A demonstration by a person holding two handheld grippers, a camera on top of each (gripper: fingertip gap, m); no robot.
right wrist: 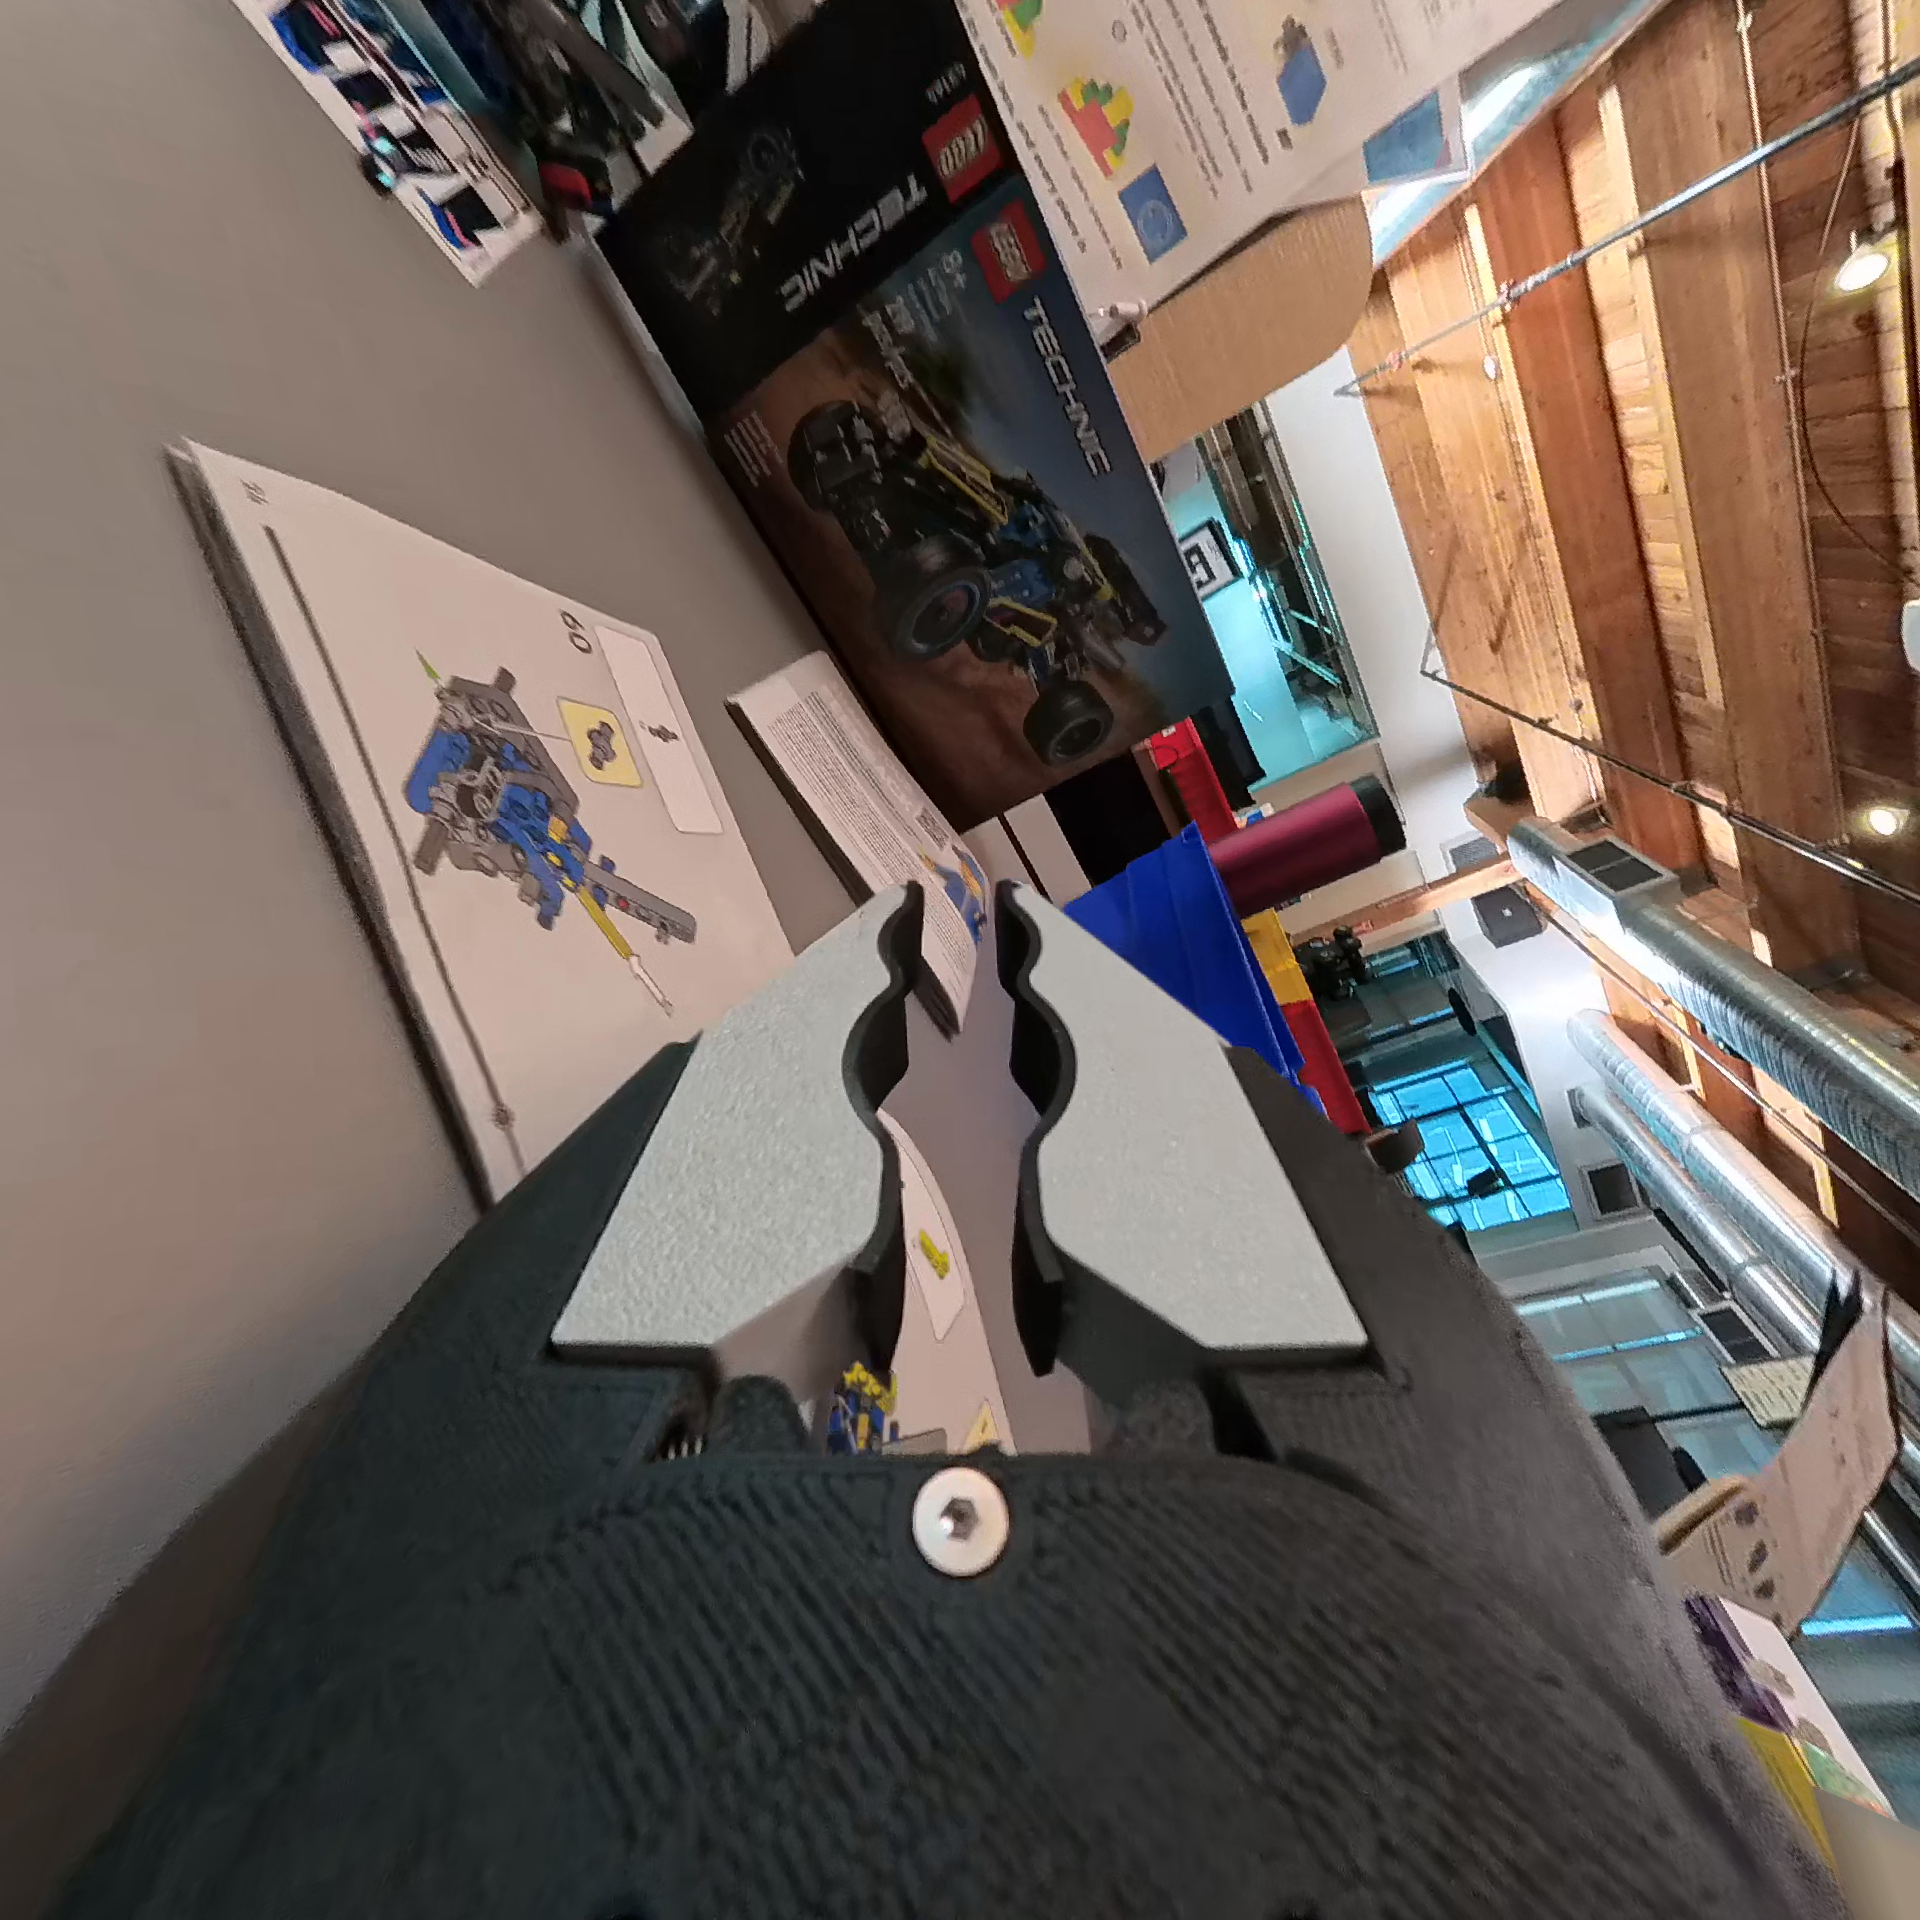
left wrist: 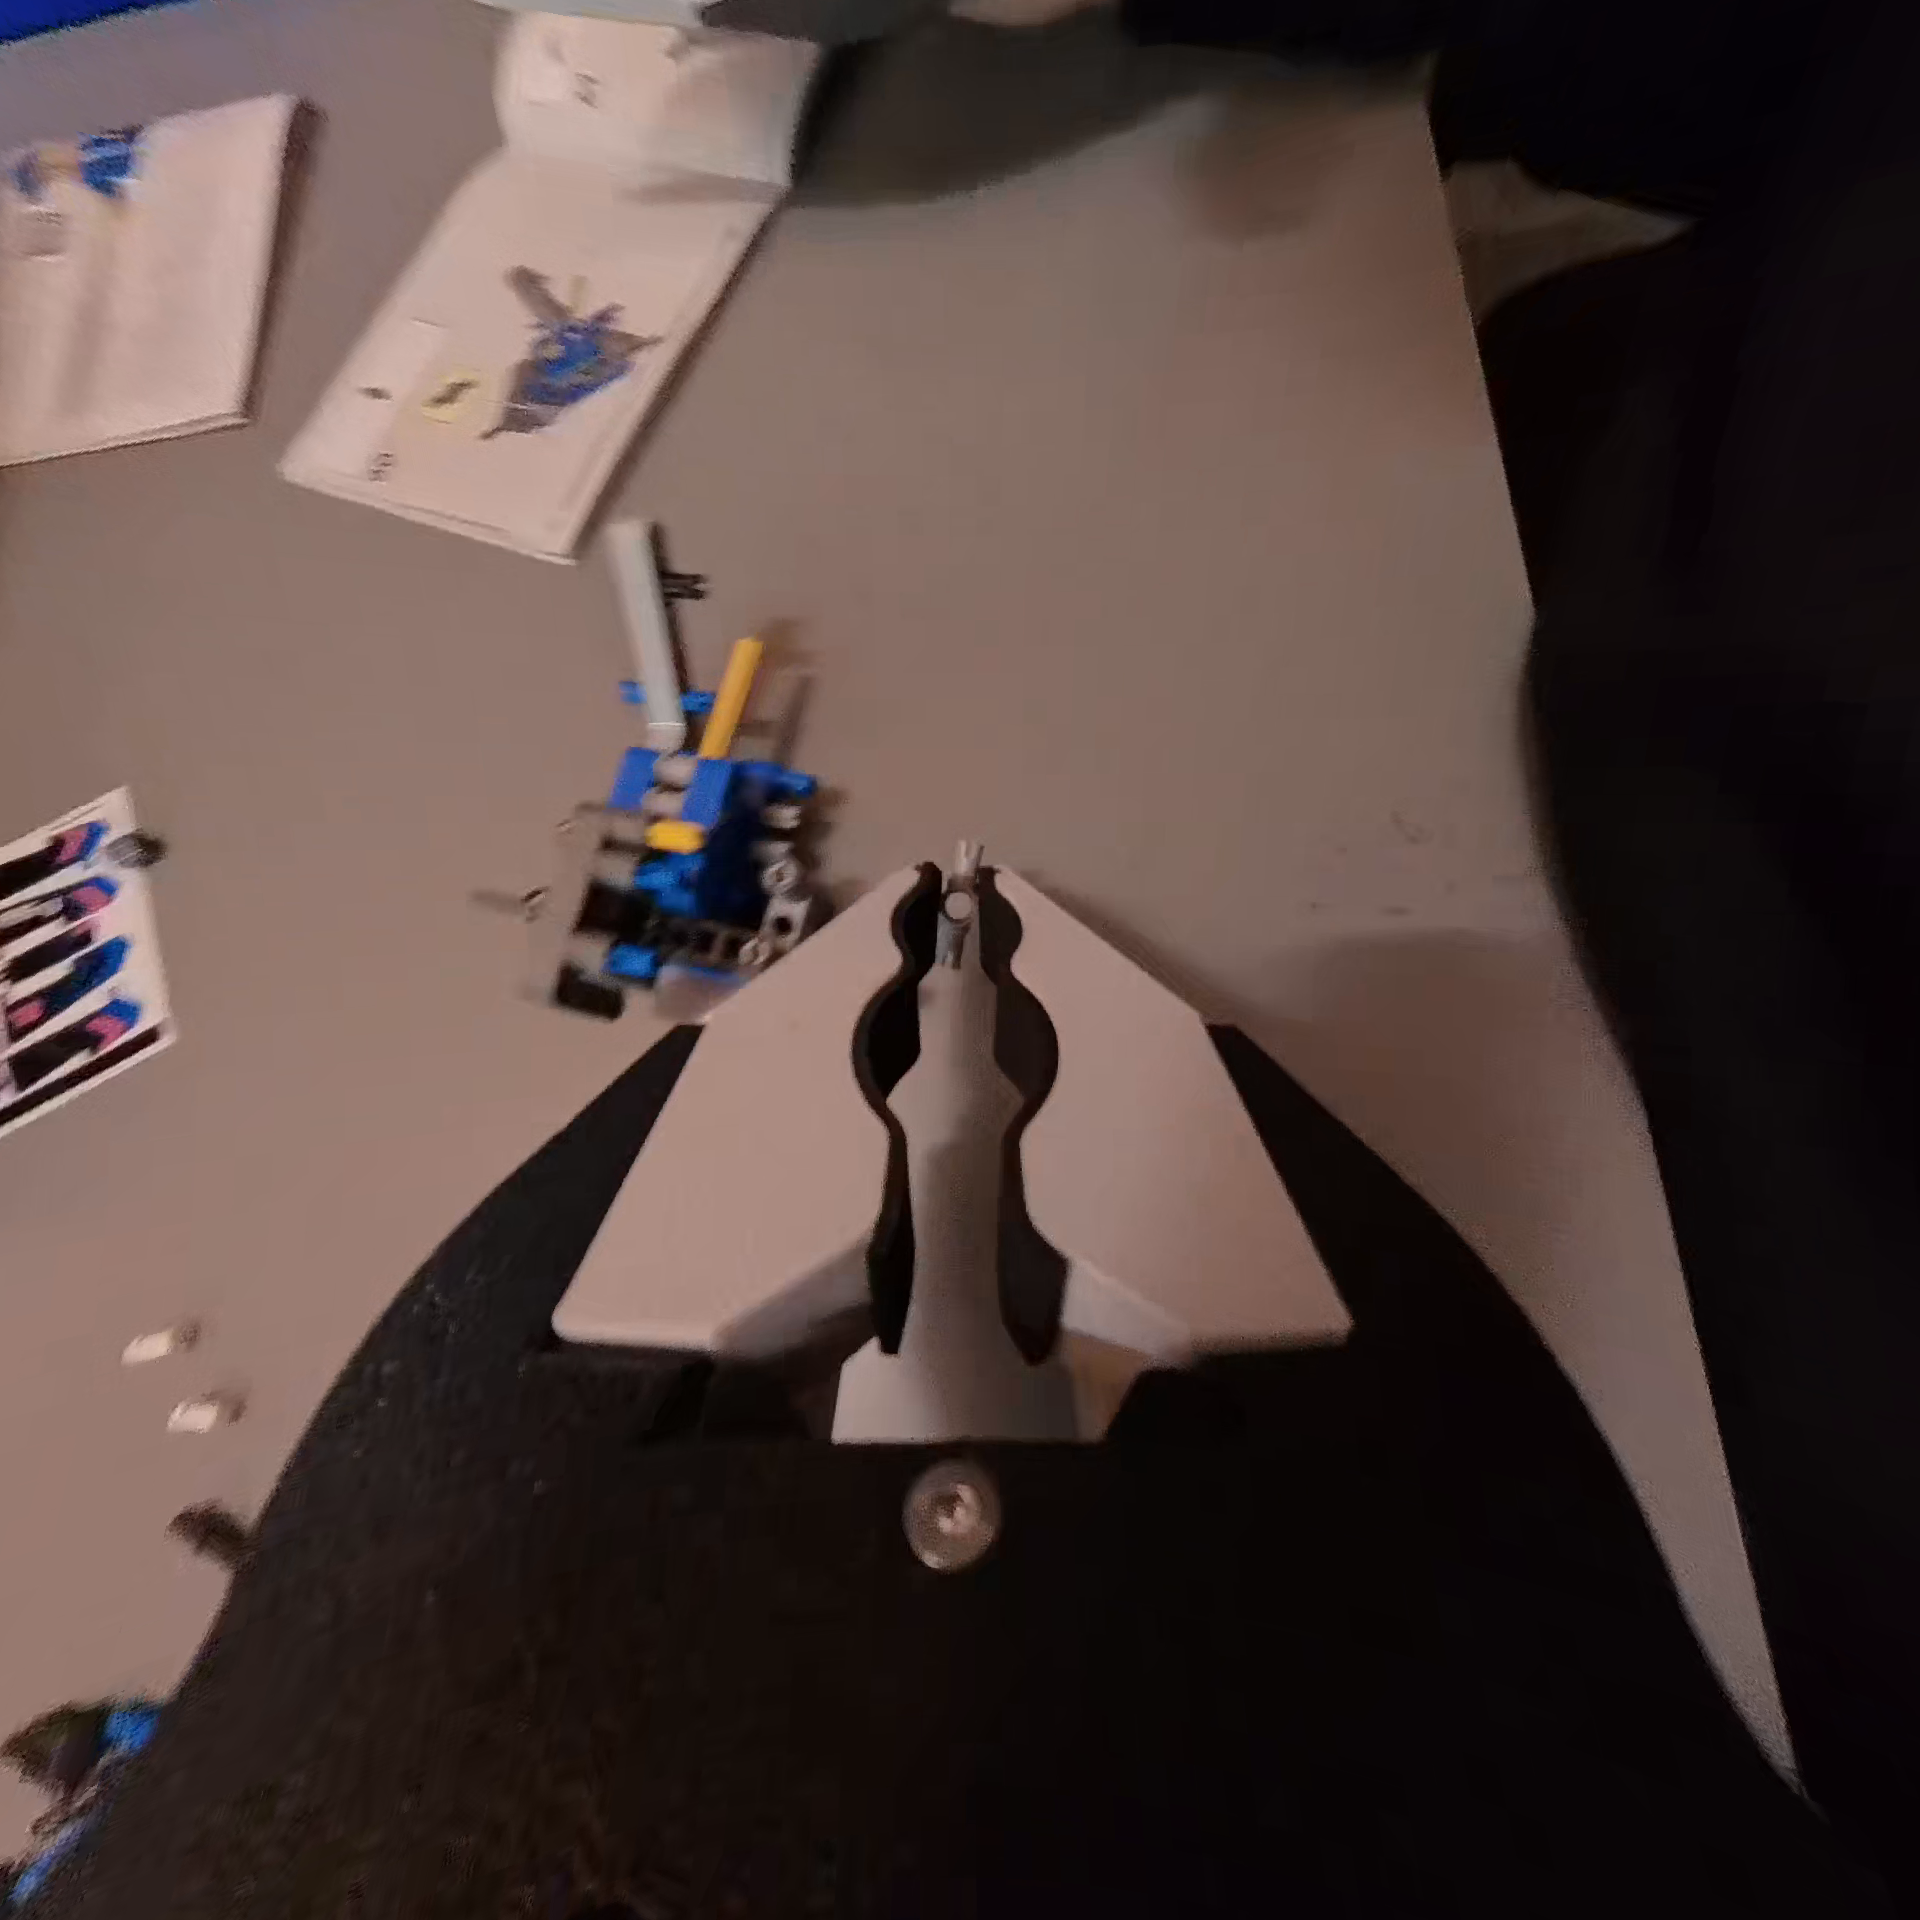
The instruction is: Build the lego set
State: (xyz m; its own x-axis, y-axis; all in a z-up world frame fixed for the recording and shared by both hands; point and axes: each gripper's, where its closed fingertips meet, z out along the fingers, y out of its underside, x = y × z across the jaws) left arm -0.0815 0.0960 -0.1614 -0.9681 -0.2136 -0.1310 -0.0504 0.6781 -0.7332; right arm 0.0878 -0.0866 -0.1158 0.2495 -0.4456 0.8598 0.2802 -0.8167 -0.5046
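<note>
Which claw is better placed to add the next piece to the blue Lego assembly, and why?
Left. The left claw already pinches a small grey pin just right of the blue Lego assembly. The right claw is empty, slightly parted, and faces the instruction booklet instead.

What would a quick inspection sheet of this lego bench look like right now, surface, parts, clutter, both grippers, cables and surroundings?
Surface: grey table, matte, faint specks near its right edge.
Job's things: part-built blue model lying on the table with a white beam and yellow axle sticking out; open instruction booklet; small grey pin.
Clutter: sticker sheet, two small white pieces, a few loose parts at lower left, set boxes standing at the back.
Grippers: left gripper shut on the small grey pin; right gripper nearly closed with a narrow gap, empty, tilted over the booklet.
Cables: nothing seen on the table.
Surroundings: blue bin, wooden ceiling, metal ducts.
</note>
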